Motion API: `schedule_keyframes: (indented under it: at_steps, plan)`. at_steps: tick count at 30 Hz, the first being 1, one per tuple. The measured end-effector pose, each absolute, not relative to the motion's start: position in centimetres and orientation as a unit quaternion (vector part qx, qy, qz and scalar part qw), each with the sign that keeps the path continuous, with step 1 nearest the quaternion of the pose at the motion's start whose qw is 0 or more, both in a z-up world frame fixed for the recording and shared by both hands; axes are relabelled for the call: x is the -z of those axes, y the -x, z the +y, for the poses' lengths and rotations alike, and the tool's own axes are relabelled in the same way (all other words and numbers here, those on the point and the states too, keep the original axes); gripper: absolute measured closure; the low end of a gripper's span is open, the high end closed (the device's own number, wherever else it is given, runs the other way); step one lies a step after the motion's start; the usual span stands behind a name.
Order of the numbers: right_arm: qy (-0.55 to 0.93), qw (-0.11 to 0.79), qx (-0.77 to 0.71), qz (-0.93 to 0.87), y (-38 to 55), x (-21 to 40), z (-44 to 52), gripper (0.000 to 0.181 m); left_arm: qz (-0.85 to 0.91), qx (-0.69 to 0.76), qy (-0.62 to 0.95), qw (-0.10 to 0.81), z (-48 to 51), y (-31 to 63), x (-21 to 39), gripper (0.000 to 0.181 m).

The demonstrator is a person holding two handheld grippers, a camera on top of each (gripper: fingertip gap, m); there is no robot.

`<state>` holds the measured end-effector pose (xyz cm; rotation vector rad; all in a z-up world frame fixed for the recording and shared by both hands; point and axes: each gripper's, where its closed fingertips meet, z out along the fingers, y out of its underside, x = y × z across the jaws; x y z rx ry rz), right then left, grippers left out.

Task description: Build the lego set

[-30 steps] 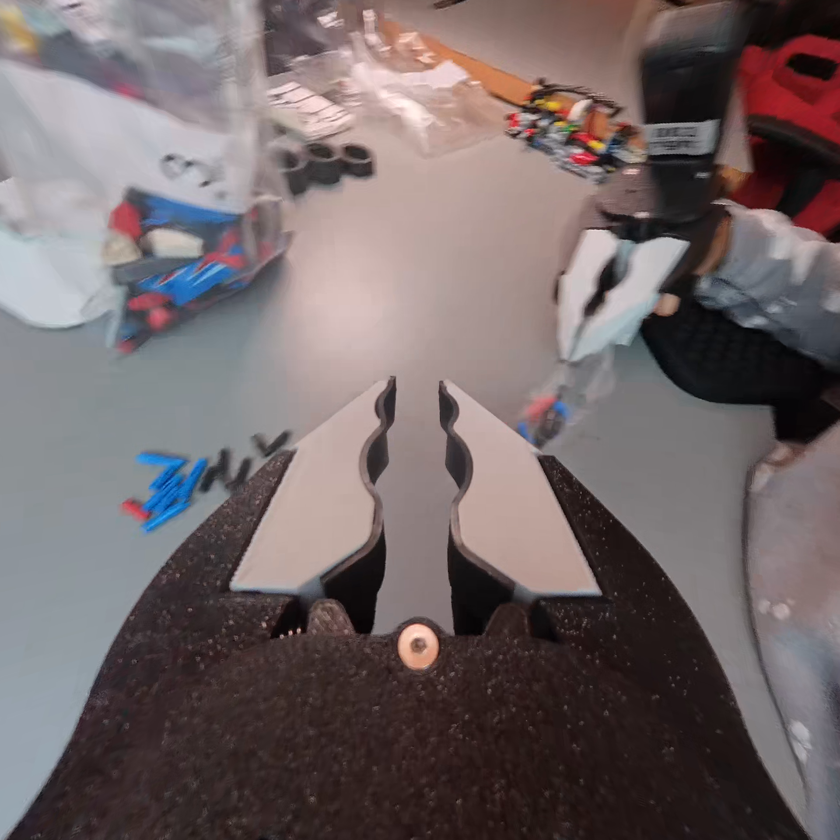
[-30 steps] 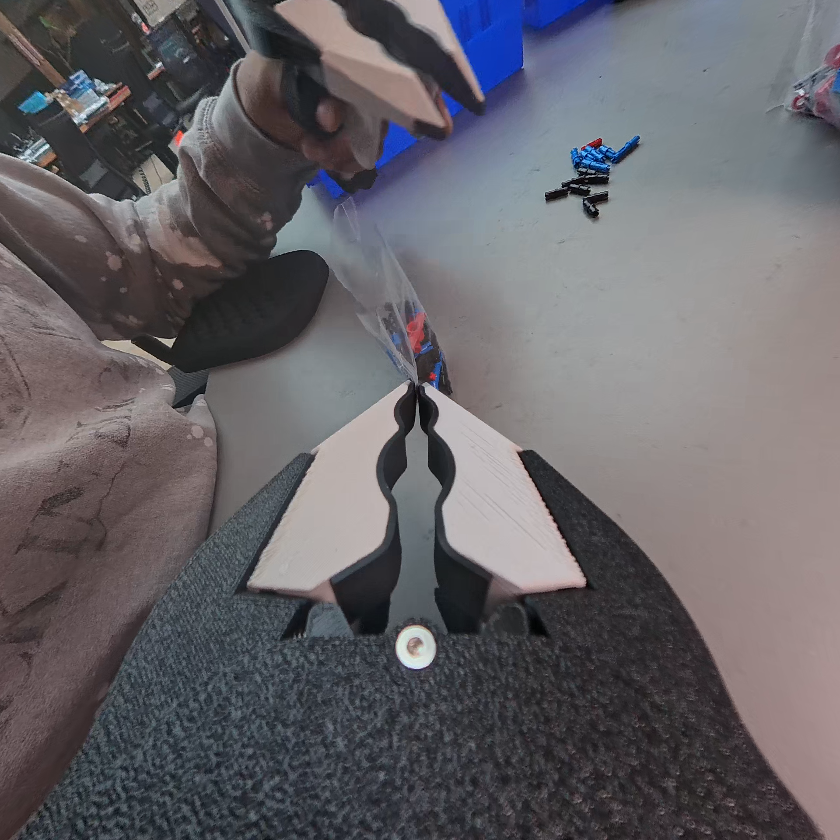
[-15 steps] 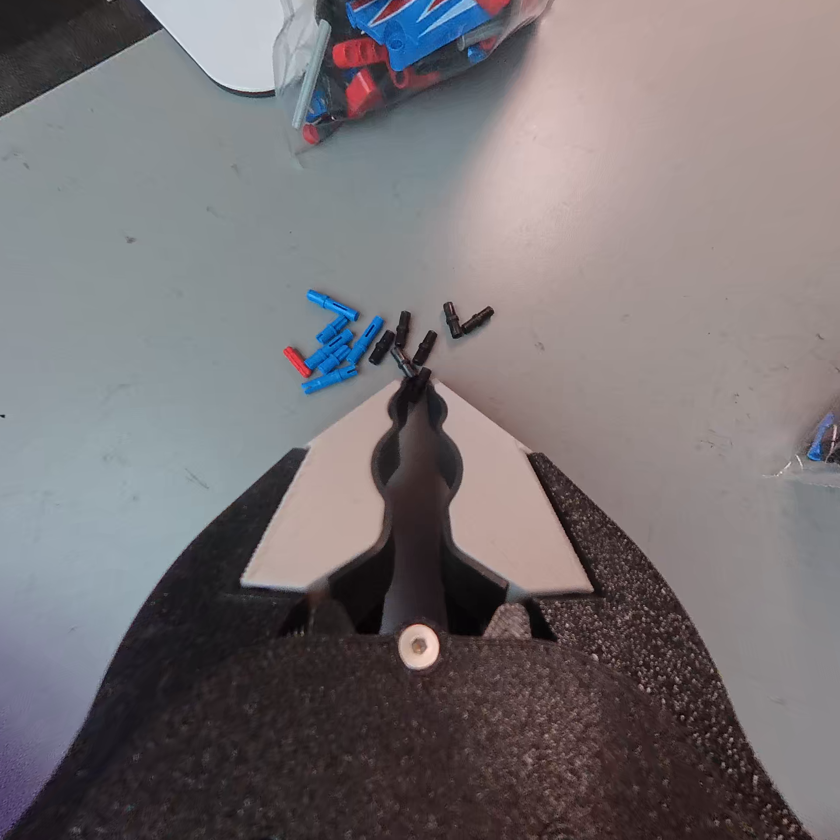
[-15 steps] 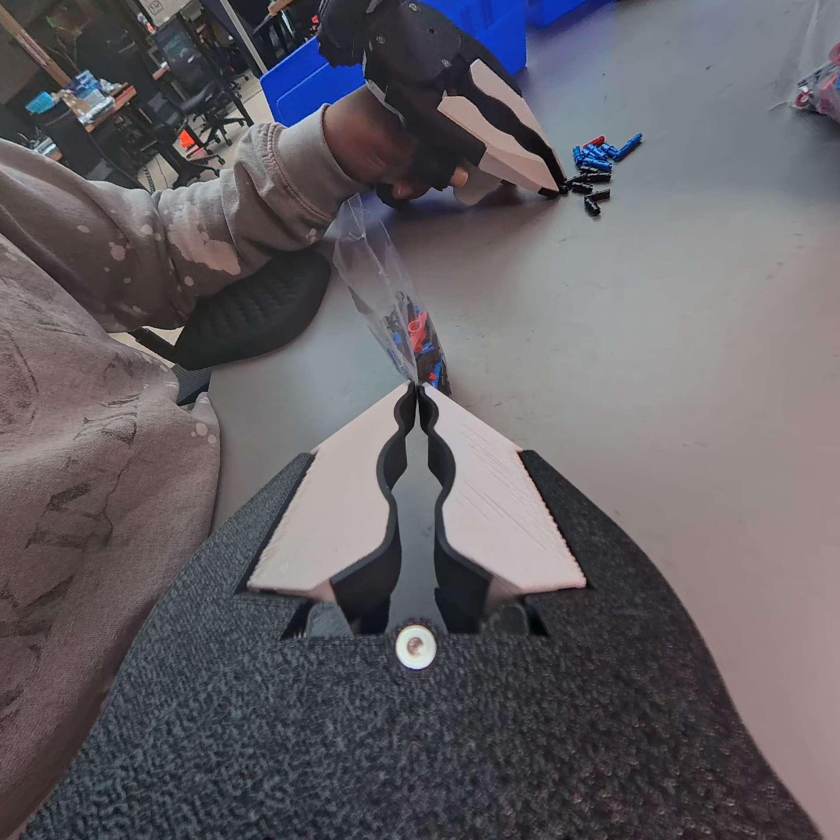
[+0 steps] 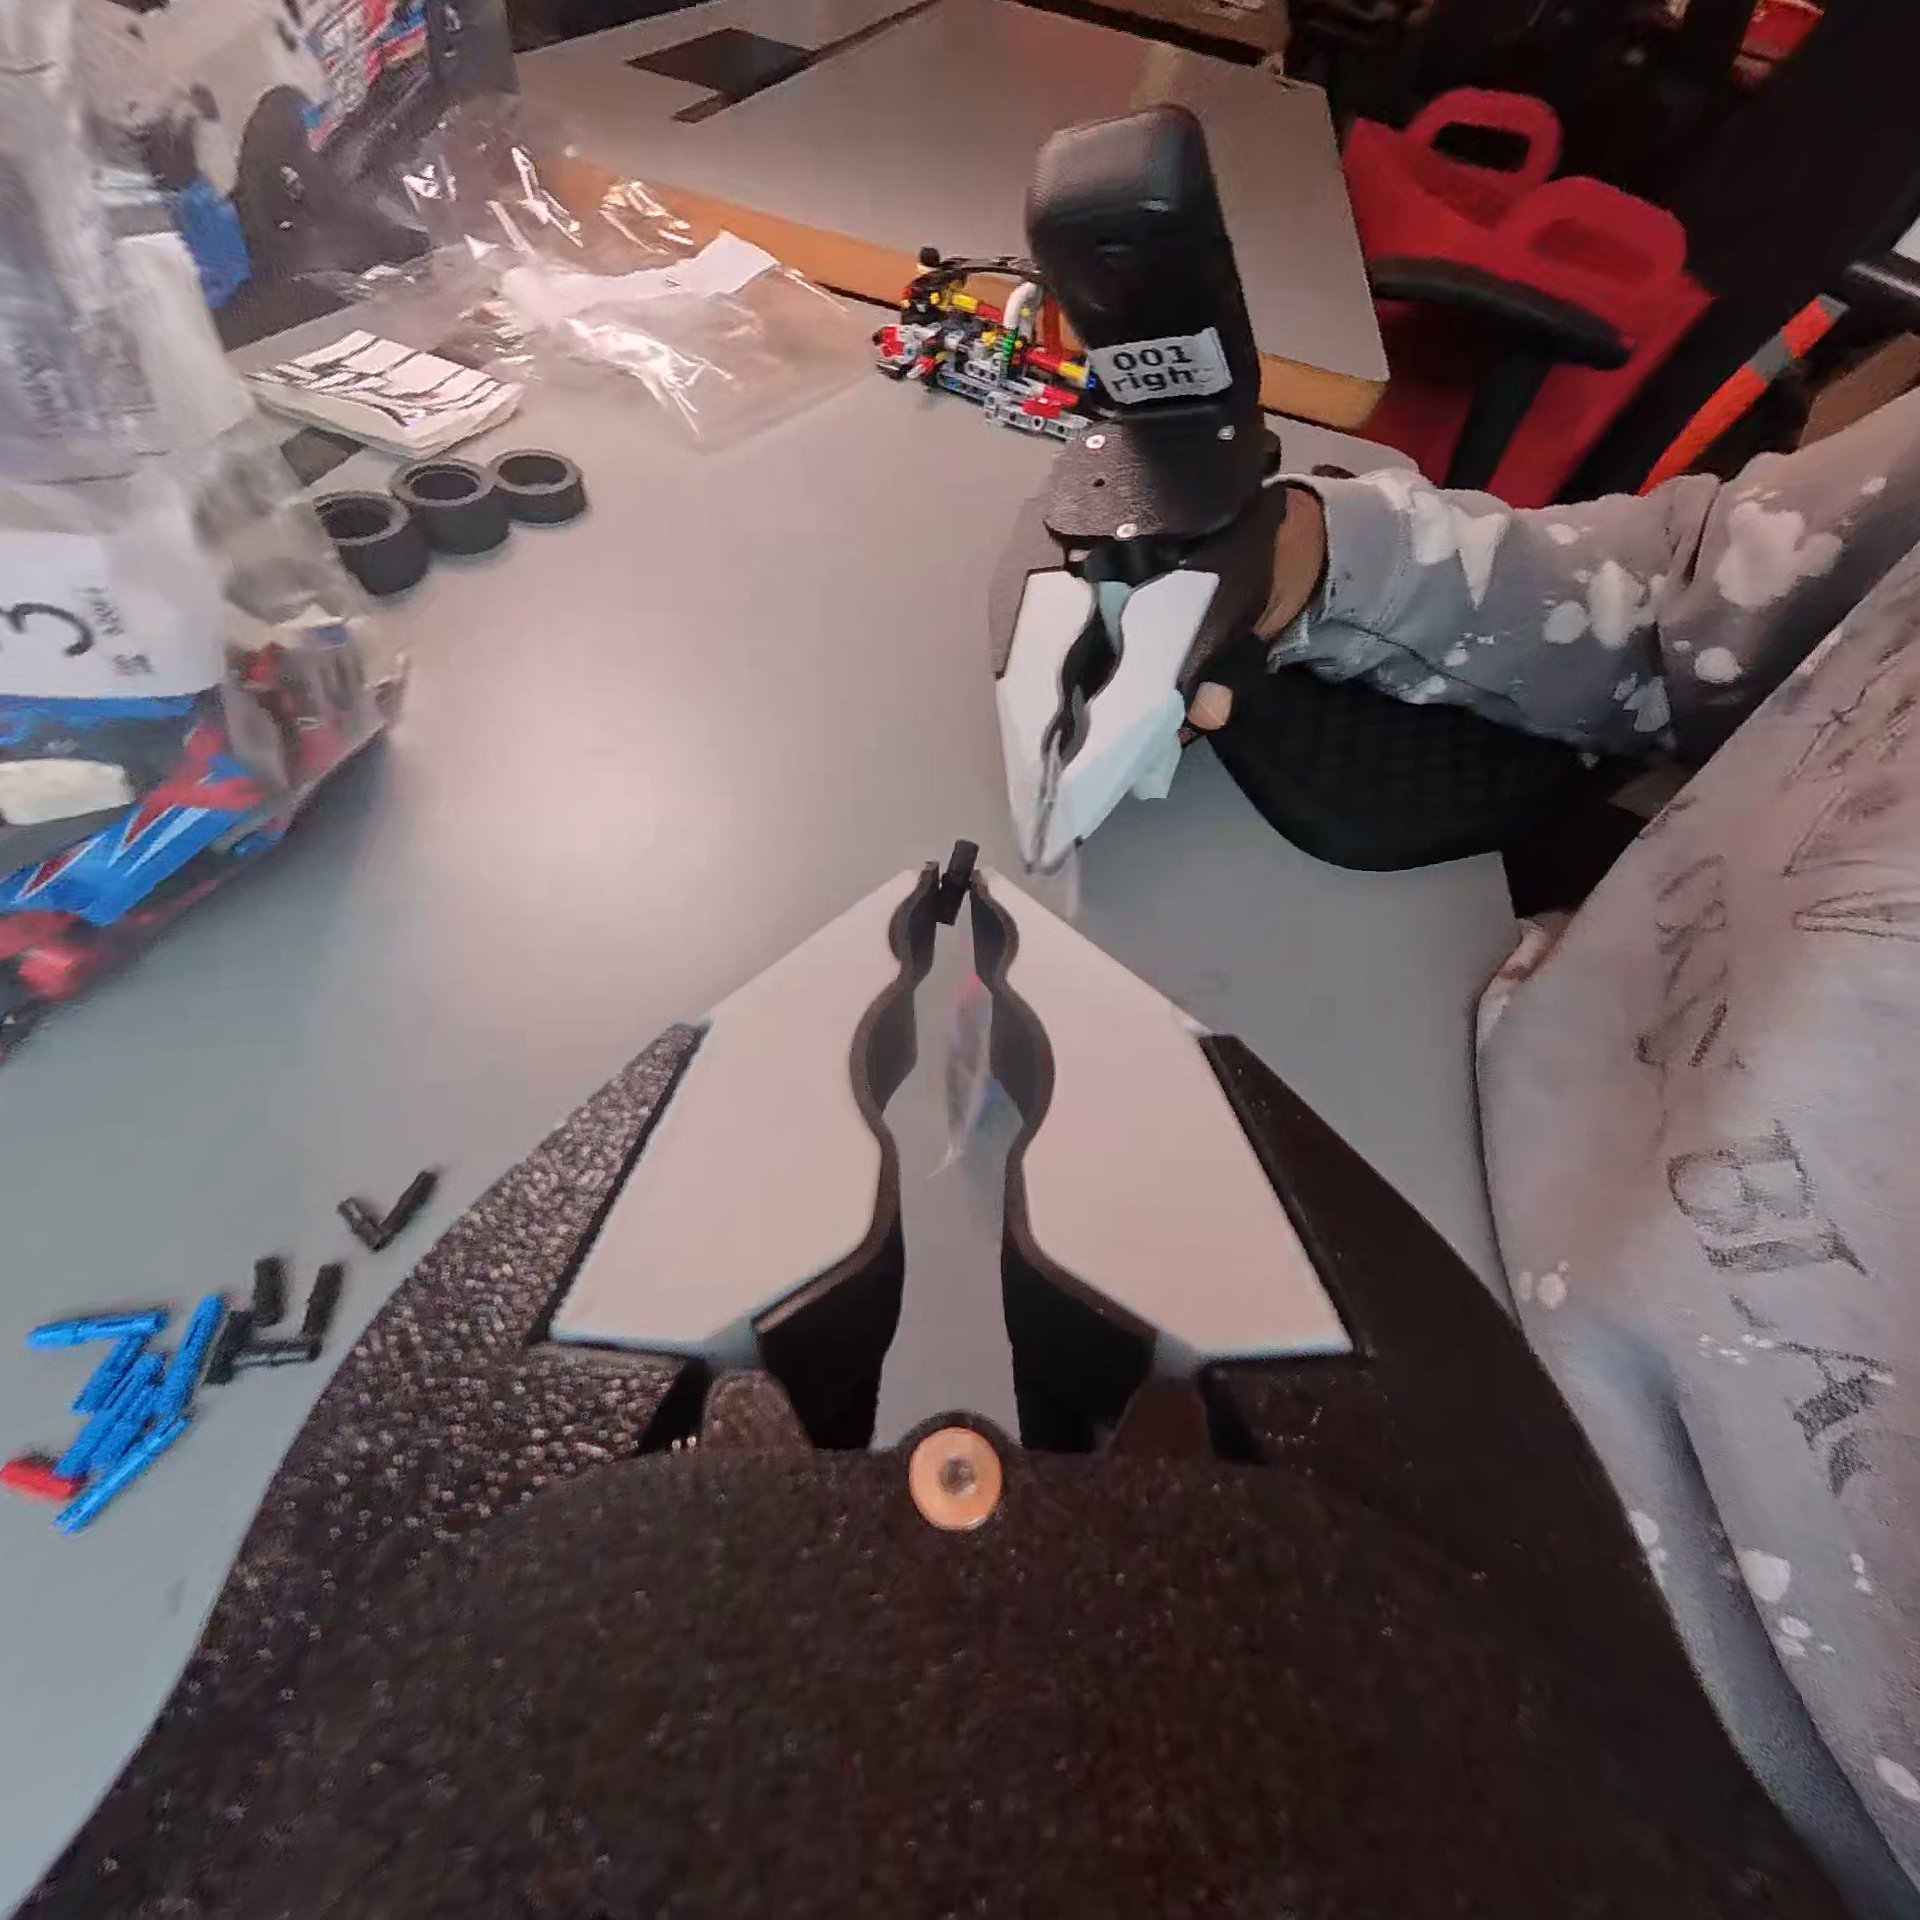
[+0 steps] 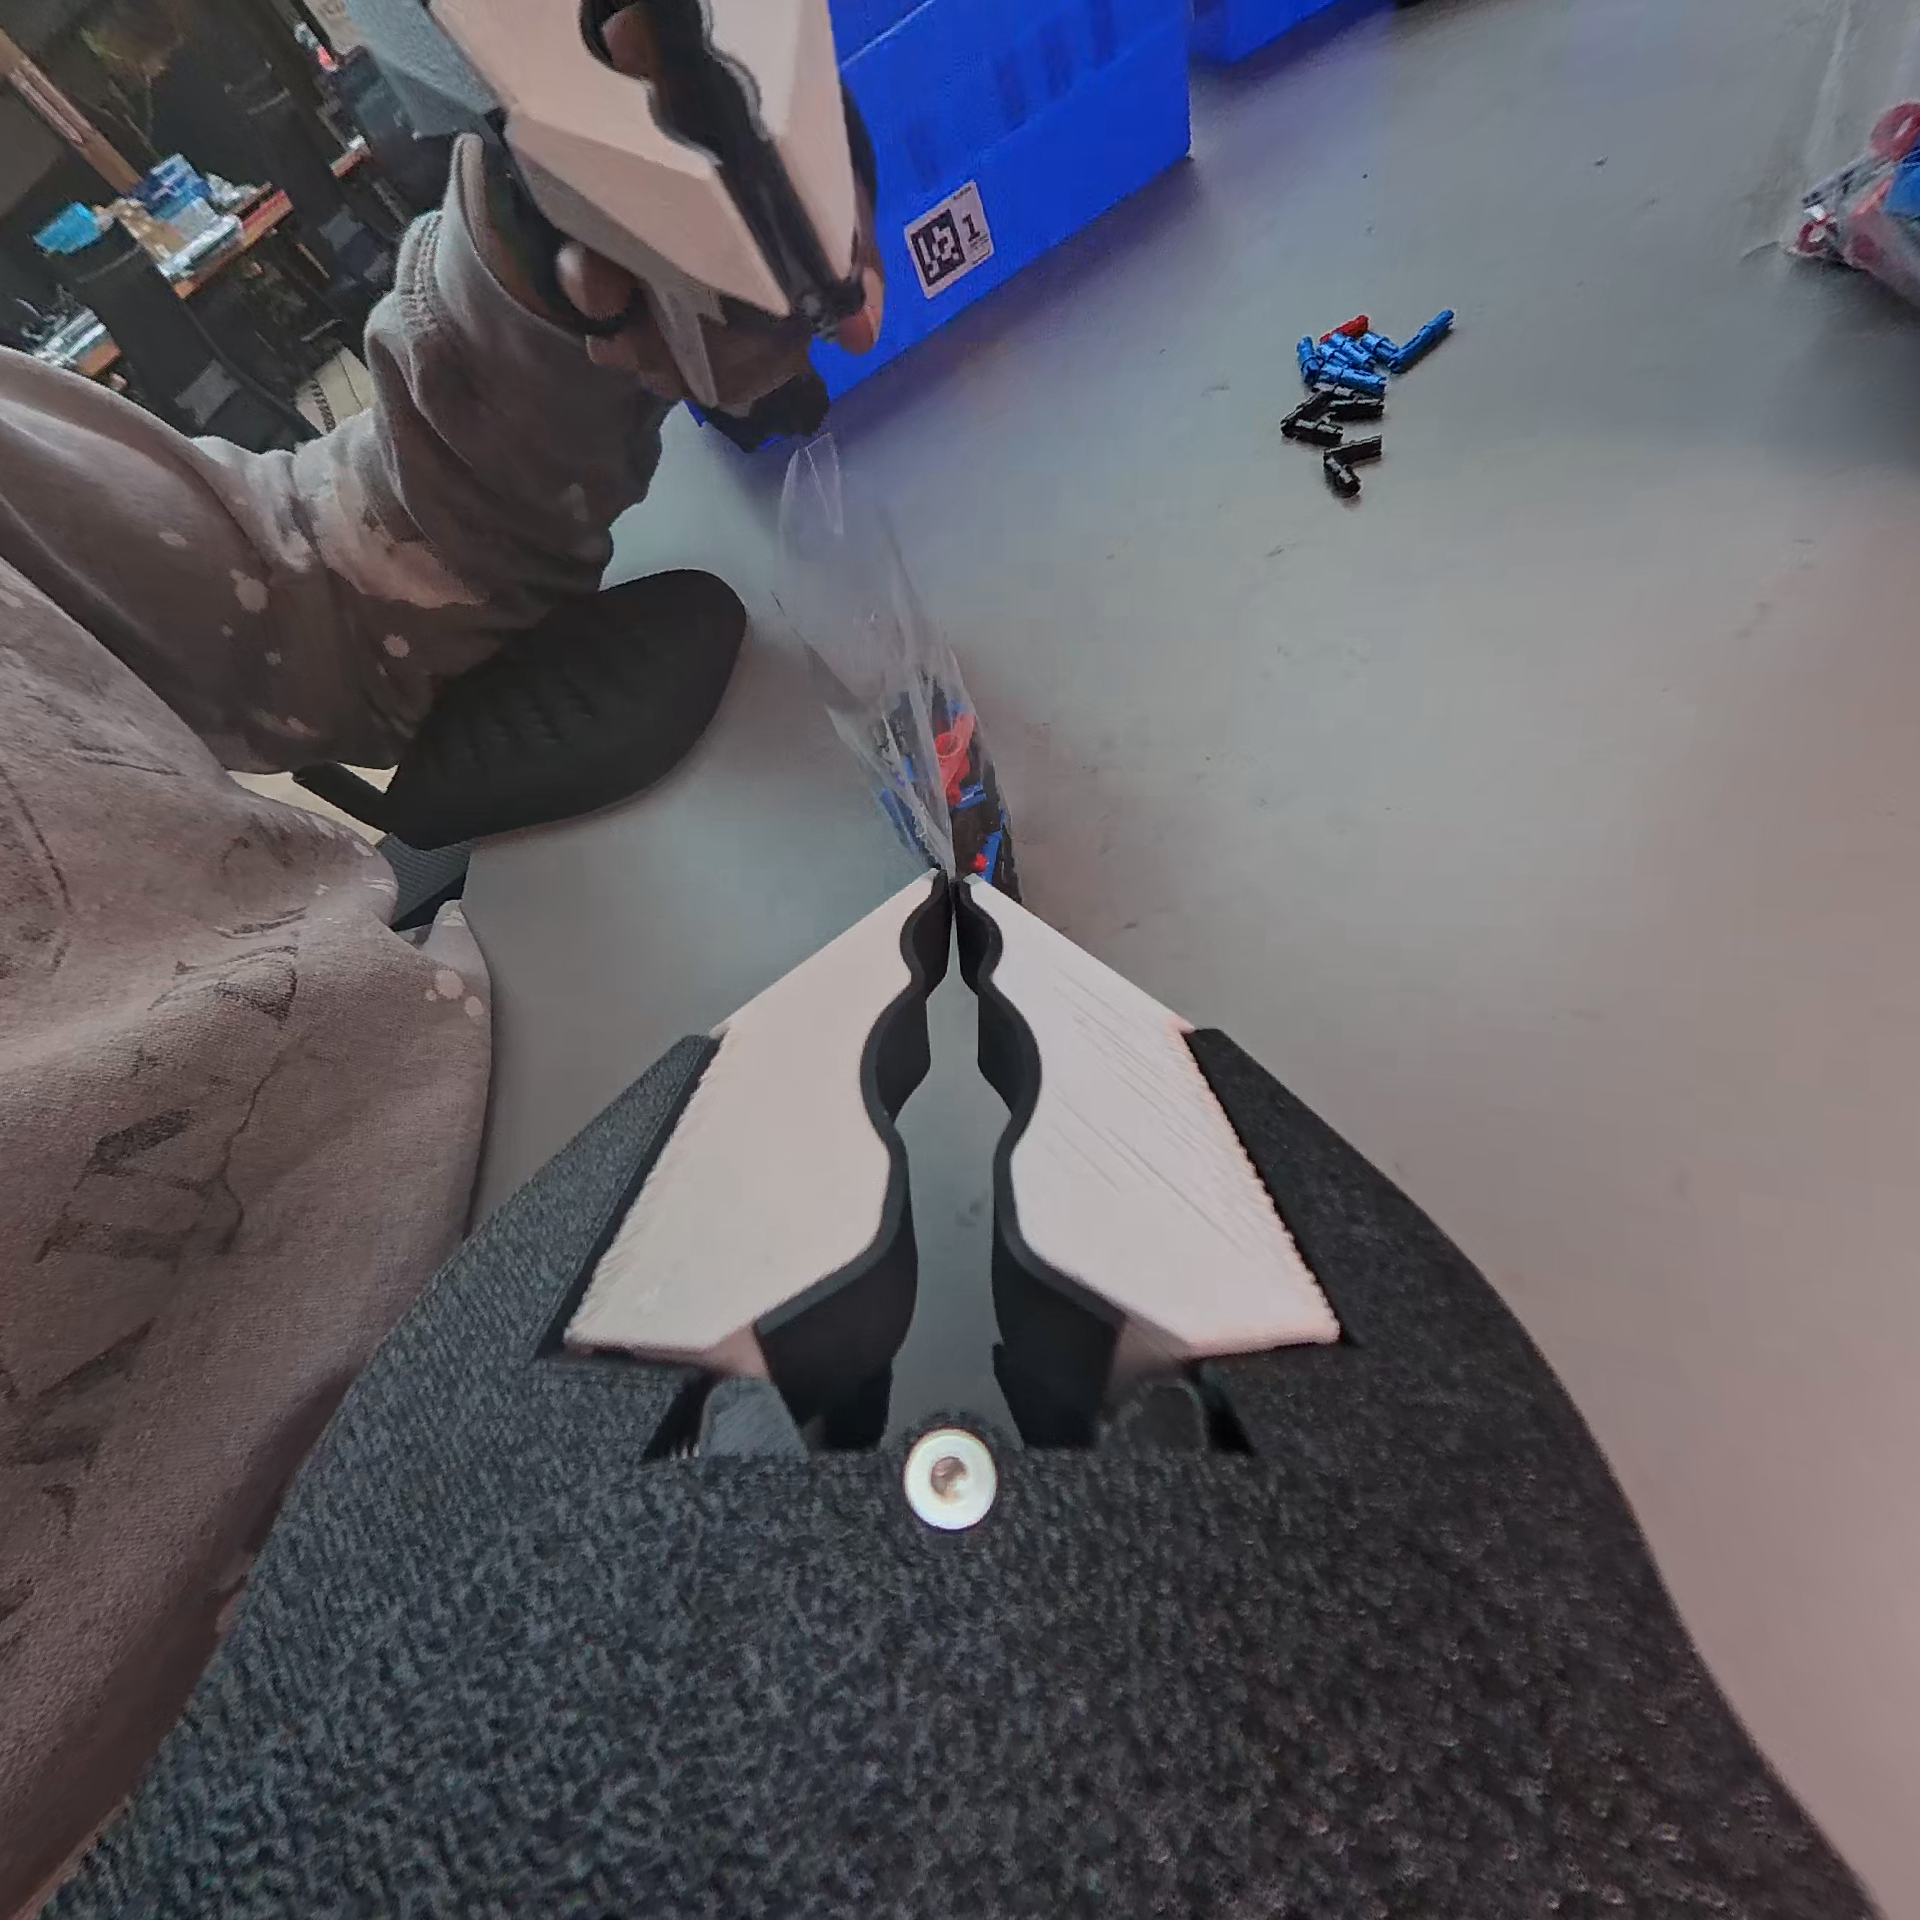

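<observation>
My left gripper (image 5: 948, 885) is shut on a small black pin (image 5: 958, 868) and holds it above the grey table, close to my right gripper's tips (image 5: 1044, 844). It also shows high in the right wrist view (image 6: 831, 296). My right gripper (image 6: 954, 885) is shut on the edge of a small clear bag (image 6: 914, 717) of red, blue and black pieces that rests on the table. Loose blue and black pins (image 5: 135, 1382) lie at the lower left, and they also show in the right wrist view (image 6: 1351, 384).
A partly built lego model (image 5: 987, 348) stands at the back, with three black tyres (image 5: 447, 509), instruction sheets (image 5: 384, 390) and empty plastic wrap nearby. A large bag of parts (image 5: 156, 727) lies at the left. A blue bin (image 6: 997, 156) stands behind. The gap from one gripper's tips to the other's is roughly 10 centimetres.
My left gripper dropped to the pin pile, shut on a black pin and rose with it toward my right gripper. The right gripper kept hold of the bag and stayed still.
</observation>
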<state>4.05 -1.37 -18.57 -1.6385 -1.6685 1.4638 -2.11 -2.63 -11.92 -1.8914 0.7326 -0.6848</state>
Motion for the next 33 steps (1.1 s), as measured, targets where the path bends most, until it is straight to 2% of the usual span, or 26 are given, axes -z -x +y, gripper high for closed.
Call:
schedule_keyframes:
  at_steps: [3, 6, 9, 12, 16, 26, 30, 33]
  plan:
    - [0.583, 0.192, -0.52, -0.594, -4.0, 18.6, -1.4, 0.181, 0.323, 0.27, 0.786, 0.452, -2.9, 0.3, 13.3, 0.169]
    - [0.583, 0.193, -0.519, -0.594, -4.1, 18.6, -1.4, 0.181, 0.304, 0.278, 0.786, 0.461, -2.3, 1.1, 13.4, 0.161]
    - [0.583, 0.192, -0.52, -0.594, -4.1, 18.6, -1.4, 0.181, 0.199, 0.233, 0.812, 0.498, 0.6, 6.4, 13.7, 0.162]
    - [0.583, 0.189, -0.521, -0.594, -4.1, 18.6, -1.4, 0.181, 0.086, 0.109, 0.873, 0.467, 2.6, 14.3, 18.3, 0.161]
    - [0.582, 0.189, -0.522, -0.595, -4.1, 18.6, -1.5, 0.181, 0.055, 0.07, 0.906, 0.414, 2.9, 17.2, 22.5, 0.16]
    - [0.581, 0.185, -0.524, -0.595, -4.2, 18.5, -1.5, 0.181, 0.076, 0.042, 0.92, 0.383, 3.8, 17.2, 23.9, 0.165]
    - [0.58, 0.186, -0.523, -0.596, -4.3, 18.5, -1.5, 0.181, 0.097, 0.044, 0.919, 0.381, 3.5, 17.0, 23.9, 0.179]
    - [0.581, 0.185, -0.523, -0.596, -4.3, 18.5, -1.5, 0.181, 0.114, 0.035, 0.918, 0.379, 3.1, 17.1, 23.9, 0.181]
